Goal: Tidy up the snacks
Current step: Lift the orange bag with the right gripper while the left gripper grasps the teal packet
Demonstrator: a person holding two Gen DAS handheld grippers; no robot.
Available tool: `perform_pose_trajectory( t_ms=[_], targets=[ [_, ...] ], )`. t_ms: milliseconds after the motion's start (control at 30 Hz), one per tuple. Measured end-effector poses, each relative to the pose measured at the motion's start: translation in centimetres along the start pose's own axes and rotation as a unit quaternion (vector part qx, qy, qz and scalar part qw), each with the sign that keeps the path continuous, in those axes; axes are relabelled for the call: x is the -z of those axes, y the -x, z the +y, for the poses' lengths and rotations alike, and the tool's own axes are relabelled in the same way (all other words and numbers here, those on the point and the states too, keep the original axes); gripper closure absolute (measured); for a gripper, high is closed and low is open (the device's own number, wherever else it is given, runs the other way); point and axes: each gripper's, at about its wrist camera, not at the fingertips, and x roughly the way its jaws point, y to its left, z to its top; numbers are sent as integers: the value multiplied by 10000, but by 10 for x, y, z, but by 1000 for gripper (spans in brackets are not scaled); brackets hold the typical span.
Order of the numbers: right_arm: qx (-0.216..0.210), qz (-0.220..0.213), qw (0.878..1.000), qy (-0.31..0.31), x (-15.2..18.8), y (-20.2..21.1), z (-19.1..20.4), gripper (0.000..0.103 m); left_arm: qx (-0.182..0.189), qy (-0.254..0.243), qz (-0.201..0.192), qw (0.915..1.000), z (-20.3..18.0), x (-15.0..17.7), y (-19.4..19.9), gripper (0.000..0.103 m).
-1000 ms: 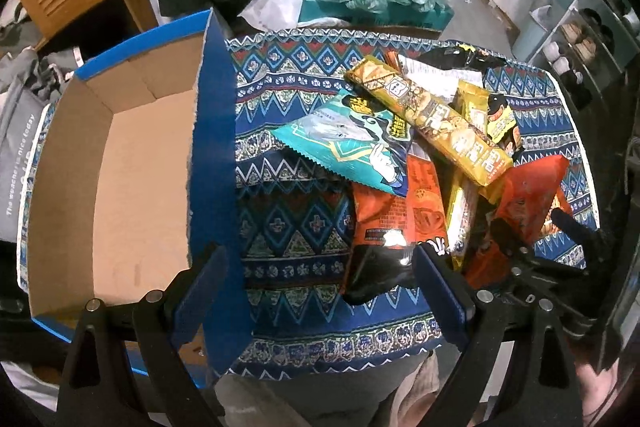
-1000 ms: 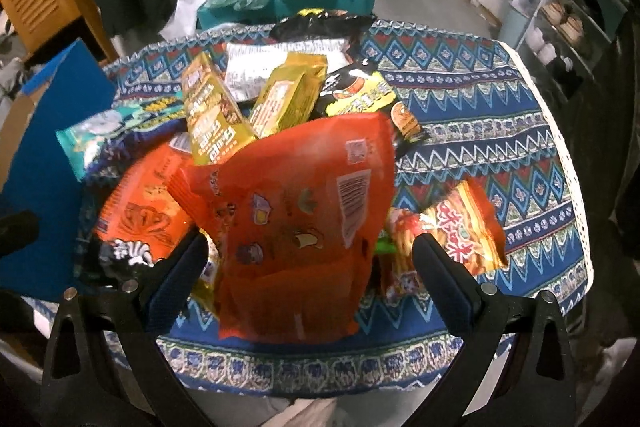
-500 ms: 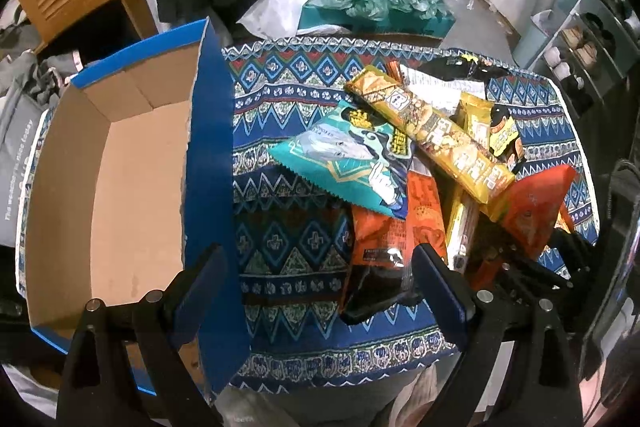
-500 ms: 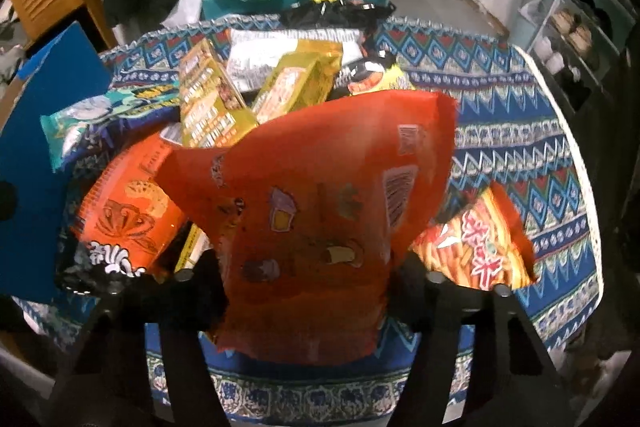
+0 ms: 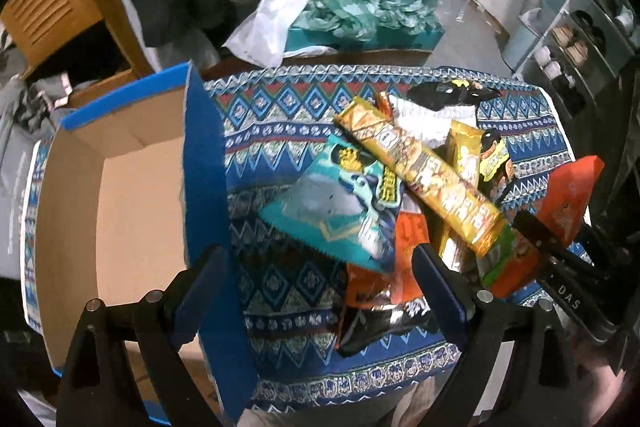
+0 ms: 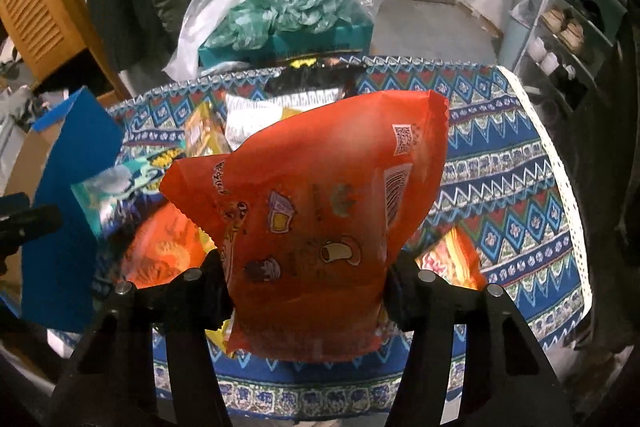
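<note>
My right gripper is shut on a large orange snack bag and holds it lifted above the pile; the bag also shows in the left wrist view at the right. My left gripper is open and empty, hovering over the cloth between the open cardboard box with blue outer walls and the snack pile. The pile holds a teal bag, a long yellow pack, an orange and black pack and a black pack.
The round table has a blue patterned cloth. An orange-red snack bag lies on it behind the held bag. A teal box with plastic bags stands beyond the table. A shoe rack is at the right.
My right gripper closed on the orange bag and lifted it up off the pile. My left gripper stayed open and drifted slightly.
</note>
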Motion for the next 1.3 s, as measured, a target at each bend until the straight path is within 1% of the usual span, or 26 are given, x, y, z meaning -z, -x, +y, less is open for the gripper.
perform_pose_trajectory(
  t_ms=[167, 233, 367, 533, 733, 900, 933, 1000, 1100, 1200, 1300],
  targets=[
    [-38, -31, 9999, 105, -20, -1, 3, 44, 173, -237, 145, 9995, -11, -21, -10, 9],
    [-67, -12, 9999, 129, -28, -1, 3, 44, 145, -320, 207, 9992, -15, -29, -16, 9],
    [-119, 131, 9996, 199, -45, -3, 4, 44, 156, -503, 553, 9971, -21, -45, -39, 9],
    [-235, 184, 9996, 13, -59, -9, 1, 44, 345, -420, 1039, 9931, -20, -57, -71, 9],
    [-312, 313, 9990, -68, -57, -20, 2, 44, 516, -377, 1402, 9881, -23, -54, -100, 9],
    [-388, 383, 9985, -102, -54, -25, -1, 44, 316, -622, 1451, 9869, -31, -51, -112, 9],
    [-405, 390, 9983, -117, -53, -25, -1, 44, 280, -631, 1471, 9867, -32, -51, -114, 9],
    [-428, 399, 9982, -129, -53, -25, -1, 44, 249, -617, 1496, 9865, -34, -50, -117, 6],
    [-445, 405, 9981, -144, -51, -25, -1, 44, 144, -666, 1521, 9860, -38, -48, -122, 5],
    [-469, 414, 9979, -143, -48, -24, -1, 44, 102, -774, 1550, 9848, -40, -50, -128, 5],
    [-472, 432, 9979, -109, -45, -24, 0, 44, 152, -731, 1525, 9855, -38, -50, -133, 5]
  ],
)
